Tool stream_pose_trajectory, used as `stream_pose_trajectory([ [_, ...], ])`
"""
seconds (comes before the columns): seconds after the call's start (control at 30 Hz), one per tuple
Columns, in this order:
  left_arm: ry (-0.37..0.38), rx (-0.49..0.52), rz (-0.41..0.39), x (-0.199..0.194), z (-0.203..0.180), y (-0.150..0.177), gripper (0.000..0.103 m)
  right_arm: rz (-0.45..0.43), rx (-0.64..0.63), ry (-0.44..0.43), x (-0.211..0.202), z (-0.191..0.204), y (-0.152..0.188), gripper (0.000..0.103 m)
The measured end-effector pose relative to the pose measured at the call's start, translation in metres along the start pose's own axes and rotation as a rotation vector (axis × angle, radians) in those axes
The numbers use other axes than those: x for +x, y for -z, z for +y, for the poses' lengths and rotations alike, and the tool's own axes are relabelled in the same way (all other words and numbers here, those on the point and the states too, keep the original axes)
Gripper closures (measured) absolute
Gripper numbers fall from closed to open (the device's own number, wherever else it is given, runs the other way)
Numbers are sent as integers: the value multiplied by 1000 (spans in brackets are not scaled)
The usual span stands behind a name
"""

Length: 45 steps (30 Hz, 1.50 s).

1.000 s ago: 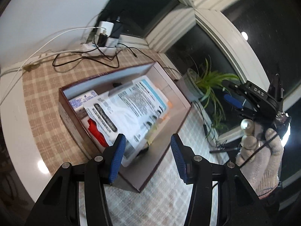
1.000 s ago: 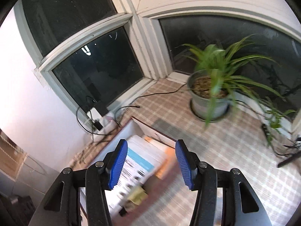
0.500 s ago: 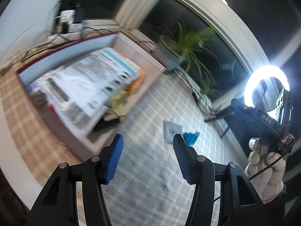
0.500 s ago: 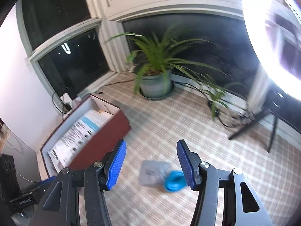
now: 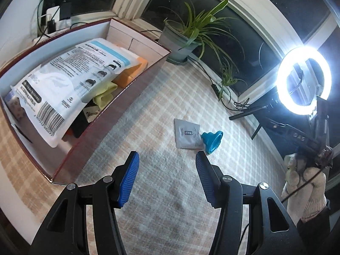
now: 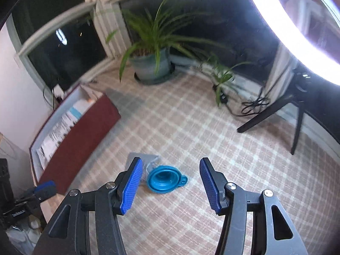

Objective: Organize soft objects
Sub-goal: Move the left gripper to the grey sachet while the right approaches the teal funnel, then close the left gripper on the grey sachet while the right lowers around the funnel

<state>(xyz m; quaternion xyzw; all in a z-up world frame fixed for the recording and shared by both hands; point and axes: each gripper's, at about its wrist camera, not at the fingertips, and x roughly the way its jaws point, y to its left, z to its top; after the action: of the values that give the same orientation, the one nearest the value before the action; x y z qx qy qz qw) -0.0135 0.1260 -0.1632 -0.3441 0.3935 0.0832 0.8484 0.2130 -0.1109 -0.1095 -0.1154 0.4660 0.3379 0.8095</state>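
Left tongs [image 5: 166,178] apart, empty, over bare checked surface [image 5: 148,223] | right tongs [image 6: 170,183] apart above blue funnel [image 6: 164,179] touching grey sachet [image 5: 187,133] | box [image 5: 119,108] edge well left.

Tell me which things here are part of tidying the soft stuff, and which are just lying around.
Part of the job: blue silicone funnel, grey sachet, the box holding packets already, left gripper, right gripper, both open and empty.

Lying about: potted plant, ring light, its tripod, chargers and cables.
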Motion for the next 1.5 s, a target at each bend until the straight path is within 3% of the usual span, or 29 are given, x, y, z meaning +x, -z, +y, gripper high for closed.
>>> stream_pose_trajectory([
  [0.2, -14, -34, -9, 3, 5, -4, 49, 128, -90, -16, 51, 13, -11, 71],
  [0.63, -49, -43, 15, 26, 5, -10, 49, 258, -231, 8, 119, 31, -13, 75],
  [0.93, -42, -10, 40, 41, -9, -16, 49, 242, -177, -44, 97, 7, 6, 75],
  [1.3, -31, 60, 69, 68, -32, -19, 48, 206, -155, -45, 64, -13, 49, 75],
  [1.4, -24, 99, 95, 79, -41, -17, 42, 177, -137, -58, 62, -18, 61, 75],
  [1.47, -34, 122, 105, 86, -46, -16, 42, 149, -126, -69, 59, -19, 68, 70],
  [1.5, -37, 136, 110, 91, -49, -15, 42, 124, -120, -69, 56, -21, 73, 62],
])
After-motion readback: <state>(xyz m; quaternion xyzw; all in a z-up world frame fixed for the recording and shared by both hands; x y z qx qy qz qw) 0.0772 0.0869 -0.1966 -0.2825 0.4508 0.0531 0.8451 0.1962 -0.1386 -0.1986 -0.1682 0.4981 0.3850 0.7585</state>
